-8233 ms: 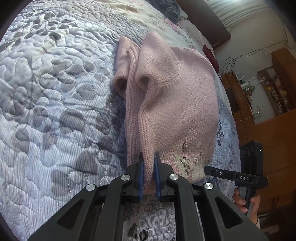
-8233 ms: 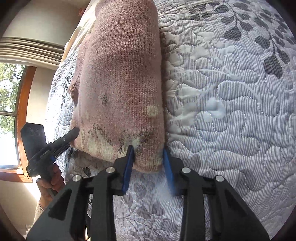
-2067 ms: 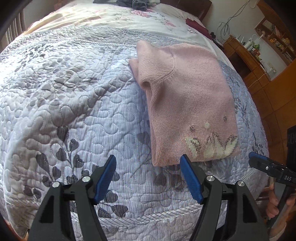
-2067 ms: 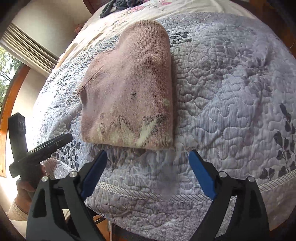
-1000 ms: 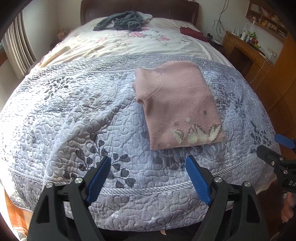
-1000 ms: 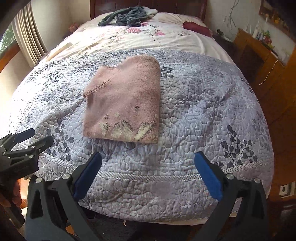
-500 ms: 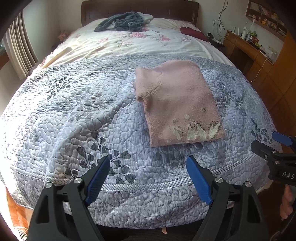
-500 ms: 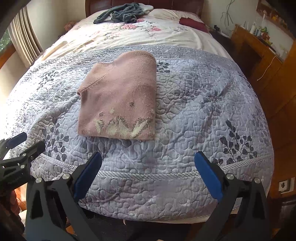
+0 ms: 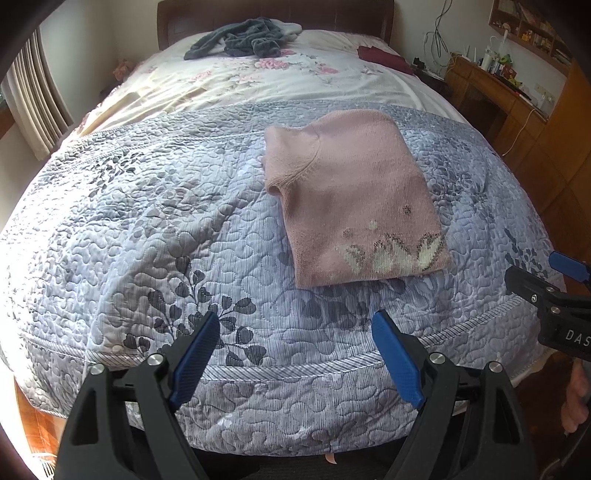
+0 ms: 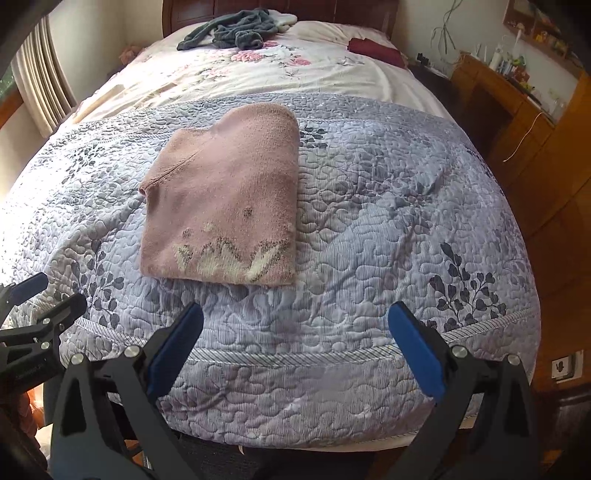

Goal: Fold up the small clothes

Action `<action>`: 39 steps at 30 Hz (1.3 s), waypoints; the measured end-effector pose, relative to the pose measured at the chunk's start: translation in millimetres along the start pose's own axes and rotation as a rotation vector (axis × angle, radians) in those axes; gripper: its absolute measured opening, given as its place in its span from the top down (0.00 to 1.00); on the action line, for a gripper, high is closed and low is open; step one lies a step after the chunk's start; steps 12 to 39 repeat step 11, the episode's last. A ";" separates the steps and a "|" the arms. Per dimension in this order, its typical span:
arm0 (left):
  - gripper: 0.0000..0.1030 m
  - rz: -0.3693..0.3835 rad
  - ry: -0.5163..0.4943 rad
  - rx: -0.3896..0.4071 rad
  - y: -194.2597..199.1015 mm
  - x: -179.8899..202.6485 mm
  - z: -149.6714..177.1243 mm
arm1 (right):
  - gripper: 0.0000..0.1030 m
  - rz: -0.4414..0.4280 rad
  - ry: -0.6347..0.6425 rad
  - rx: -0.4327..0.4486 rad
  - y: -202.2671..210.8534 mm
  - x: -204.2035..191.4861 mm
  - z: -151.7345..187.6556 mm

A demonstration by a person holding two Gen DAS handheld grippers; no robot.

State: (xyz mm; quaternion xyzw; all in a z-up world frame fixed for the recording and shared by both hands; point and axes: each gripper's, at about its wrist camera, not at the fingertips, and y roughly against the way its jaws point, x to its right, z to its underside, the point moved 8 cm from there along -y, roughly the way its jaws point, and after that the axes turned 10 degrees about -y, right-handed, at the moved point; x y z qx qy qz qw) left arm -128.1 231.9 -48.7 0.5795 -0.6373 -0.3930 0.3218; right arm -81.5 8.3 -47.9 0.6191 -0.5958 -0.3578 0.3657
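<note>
Withdrawn since release: left hand-held gripper (image 9: 291, 339) and right hand-held gripper (image 10: 295, 332), both wide open, empty. Sweater (image 9: 354, 199) folded near bed (image 9: 147, 221) foot edge; fold apparently complete.

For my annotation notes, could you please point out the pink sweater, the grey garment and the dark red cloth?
pink sweater (image 9: 354, 192), left wrist view, middle of the folded body.
grey garment (image 10: 236, 31), right wrist view, its bunched centre.
dark red cloth (image 9: 380, 55), left wrist view, its middle.

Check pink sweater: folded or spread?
Folded. The pink sweater lies as a compact rectangle on the quilt, sleeve tucked over, both claws clear.
</note>
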 end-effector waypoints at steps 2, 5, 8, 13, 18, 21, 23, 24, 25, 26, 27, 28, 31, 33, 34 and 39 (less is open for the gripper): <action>0.18 0.000 0.000 0.000 -0.3 0.2 -0.2 | 0.03 0.007 0.006 0.000 -0.4 -0.2 0.2; 0.18 0.001 0.000 0.000 -0.8 0.3 -0.8 | 0.03 0.023 0.011 -0.007 -2.7 0.8 0.0; 0.18 0.002 0.000 -0.001 -1.1 0.8 -0.9 | 0.03 0.019 0.004 -0.015 -3.9 0.8 1.3; 0.18 0.002 0.000 0.001 -1.5 1.1 -1.5 | 0.03 0.023 0.003 -0.018 -4.9 1.1 2.1; 0.18 0.002 0.000 0.001 -1.5 1.1 -1.5 | 0.03 0.023 0.003 -0.018 -4.9 1.1 2.1; 0.18 0.002 0.000 0.001 -1.5 1.1 -1.5 | 0.03 0.023 0.003 -0.018 -4.9 1.1 2.1; 0.18 0.002 0.000 0.001 -1.5 1.1 -1.5 | 0.03 0.023 0.003 -0.018 -4.9 1.1 2.1; 0.18 0.002 0.000 0.001 -1.5 1.1 -1.5 | 0.03 0.023 0.003 -0.018 -4.9 1.1 2.1; 0.18 0.002 0.000 0.001 -1.5 1.1 -1.5 | 0.03 0.023 0.003 -0.018 -4.9 1.1 2.1; 0.18 0.002 0.000 0.001 -1.5 1.1 -1.5 | 0.03 0.023 0.003 -0.018 -4.9 1.1 2.1; 0.18 0.002 0.000 0.001 -1.5 1.1 -1.5 | 0.03 0.023 0.003 -0.018 -4.9 1.1 2.1; 0.18 0.002 0.000 0.001 -1.5 1.1 -1.5 | 0.03 0.023 0.003 -0.018 -4.9 1.1 2.1; 0.18 0.002 0.000 0.001 -1.5 1.1 -1.5 | 0.03 0.023 0.003 -0.018 -4.9 1.1 2.1; 0.18 0.002 0.000 0.001 -1.5 1.1 -1.5 | 0.03 0.023 0.003 -0.018 -4.9 1.1 2.1; 0.18 0.002 0.000 0.001 -1.5 1.1 -1.5 | 0.03 0.023 0.003 -0.018 -4.9 1.1 2.1; 0.18 0.002 0.000 0.001 -1.5 1.1 -1.5 | 0.03 0.023 0.003 -0.018 -4.9 1.1 2.1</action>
